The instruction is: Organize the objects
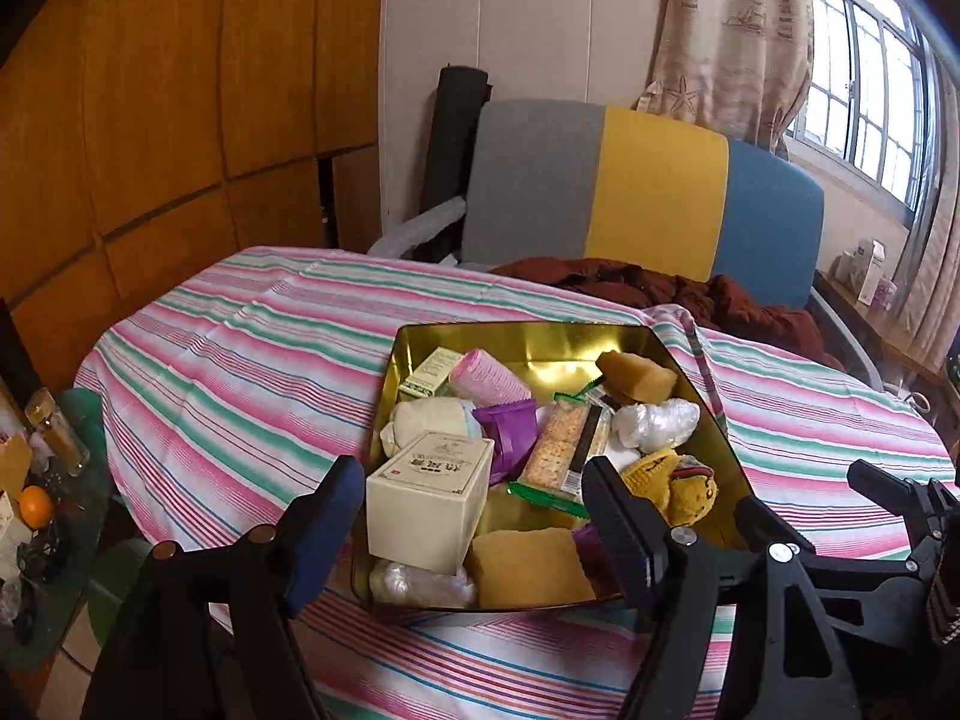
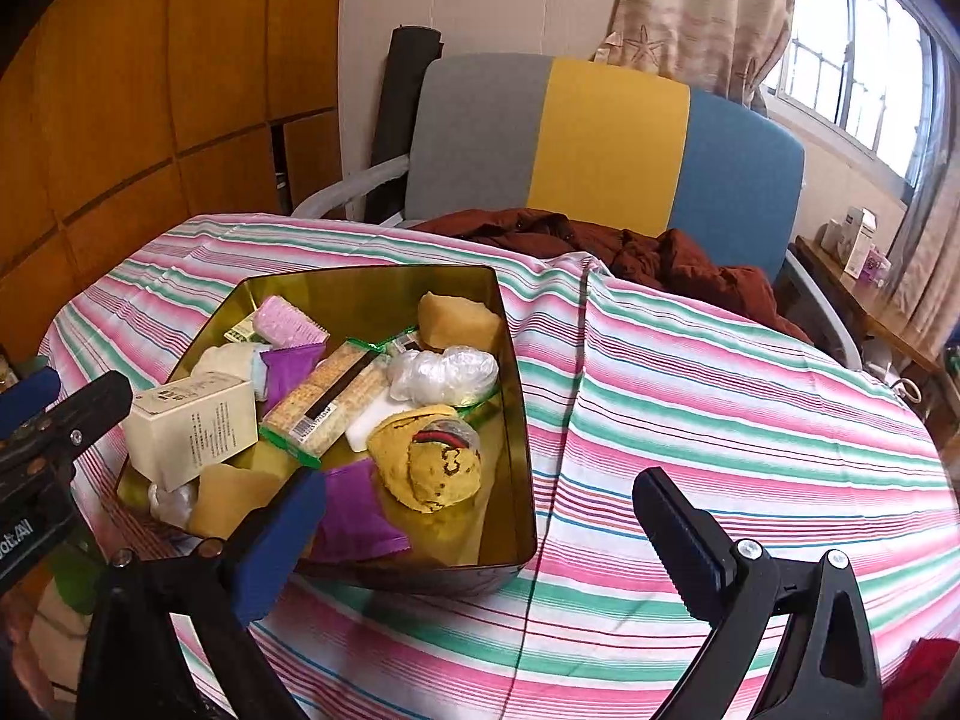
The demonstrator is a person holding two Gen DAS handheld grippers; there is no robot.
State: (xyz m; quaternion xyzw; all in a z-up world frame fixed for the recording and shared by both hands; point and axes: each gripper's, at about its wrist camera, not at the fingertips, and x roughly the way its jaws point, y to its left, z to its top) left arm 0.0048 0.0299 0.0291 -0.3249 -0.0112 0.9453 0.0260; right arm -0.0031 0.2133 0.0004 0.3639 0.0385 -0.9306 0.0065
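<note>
Here both grippers hang spread and empty over the near edge of the table (image 2: 750,372) — the left gripper (image 1: 474,516) above the tin's near end, the right gripper (image 2: 480,534) just right of it. The tin (image 2: 516,420) sits left of the table's middle, holding a box (image 1: 429,498), crackers (image 2: 327,402), sponges, purple packets. Beyond the far edge — a chair (image 1: 654,192).

Worktop right of tin: the striped worktop (image 2: 750,420) is lying bare, giving open passage.
Worktop left of tin: a bare strip is running to the edge.
Tin (image 2: 510,420): its walls are ringing crowded contents; the cream box (image 1: 429,495) is standing tallest near the front.
Far edge: the chair (image 2: 606,138) and brown garment (image 2: 660,258) are blocking.
</note>
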